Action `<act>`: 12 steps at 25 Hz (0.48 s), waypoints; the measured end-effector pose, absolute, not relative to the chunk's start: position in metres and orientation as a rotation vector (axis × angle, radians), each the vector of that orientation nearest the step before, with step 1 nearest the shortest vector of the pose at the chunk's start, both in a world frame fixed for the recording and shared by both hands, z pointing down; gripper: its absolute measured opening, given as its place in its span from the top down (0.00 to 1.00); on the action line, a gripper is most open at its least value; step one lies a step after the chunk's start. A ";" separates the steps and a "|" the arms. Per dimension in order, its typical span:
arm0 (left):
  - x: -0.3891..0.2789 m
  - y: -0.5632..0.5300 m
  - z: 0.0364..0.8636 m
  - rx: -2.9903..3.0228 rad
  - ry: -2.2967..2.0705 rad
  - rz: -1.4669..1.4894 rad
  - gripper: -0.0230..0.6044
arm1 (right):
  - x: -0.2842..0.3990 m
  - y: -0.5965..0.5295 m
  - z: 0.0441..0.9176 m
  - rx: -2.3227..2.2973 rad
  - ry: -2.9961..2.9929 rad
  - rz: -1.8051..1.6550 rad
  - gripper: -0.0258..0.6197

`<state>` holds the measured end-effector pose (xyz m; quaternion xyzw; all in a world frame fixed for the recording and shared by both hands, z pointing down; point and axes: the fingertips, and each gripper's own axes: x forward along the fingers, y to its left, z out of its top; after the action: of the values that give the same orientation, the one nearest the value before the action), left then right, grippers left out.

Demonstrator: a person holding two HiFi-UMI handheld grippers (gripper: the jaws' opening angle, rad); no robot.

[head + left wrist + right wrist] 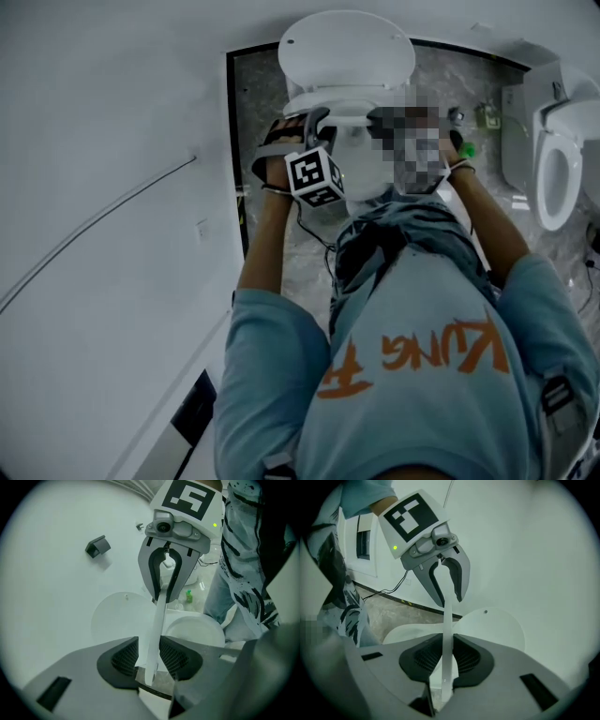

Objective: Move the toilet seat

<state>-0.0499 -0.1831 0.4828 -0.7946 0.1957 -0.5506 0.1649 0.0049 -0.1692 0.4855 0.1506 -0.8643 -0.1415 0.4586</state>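
A: Claws, quick?

B: Left gripper [149, 656] is narrowed onto the toilet seat [159, 616]. The seat shows edge-on as a thin white strip, pinched between both ribbed pads. Right gripper [446, 656] has the same pinch on the opposite rim. In each gripper view the other claw sits straight ahead, at the far end of the strip.

A: Why a claw on each side?

B: My guess is balance. Gripping the ring at opposite points lets it swing on its hinge without twisting. The thin rim fits the pads, so the jaws needn't close far.

A: Where is the seat relative to the claws?

B: It runs from between the jaws out past the tips. The raised lid [117, 616] is beyond the left claw's tips, off to the left of the strip. The bowl [194, 630] is to the right of it. The seat looks tilted up off the bowl and not against the lid, so it reads as partway.

A: Surface and room?

B: It's a bathroom with a grey marbled floor [262, 94] that has a dark border, and plain white walls [112, 141]. A second toilet [558, 169] stands well off to the right claw's side. A green bottle [188, 596] sits on the floor beyond the left claw. A cable [384, 592] trails along the wall base, left of the right claw. The person's light blue shirt [422, 347] fills the near side of the head view.
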 end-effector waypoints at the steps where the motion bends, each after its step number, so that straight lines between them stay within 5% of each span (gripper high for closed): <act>1: -0.048 -0.192 0.479 -2.249 0.572 -1.570 0.74 | 0.007 -0.178 0.481 0.381 -2.137 -0.350 0.86; 12: -0.039 -0.282 0.456 -2.261 0.785 -1.609 0.74 | 0.020 -0.264 0.456 0.501 -2.153 -0.407 0.87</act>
<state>-0.0393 -0.2816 0.4562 -0.7775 0.2700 -0.5532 0.1283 0.0197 -0.2642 0.4561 0.2011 -0.8638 -0.1633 0.4320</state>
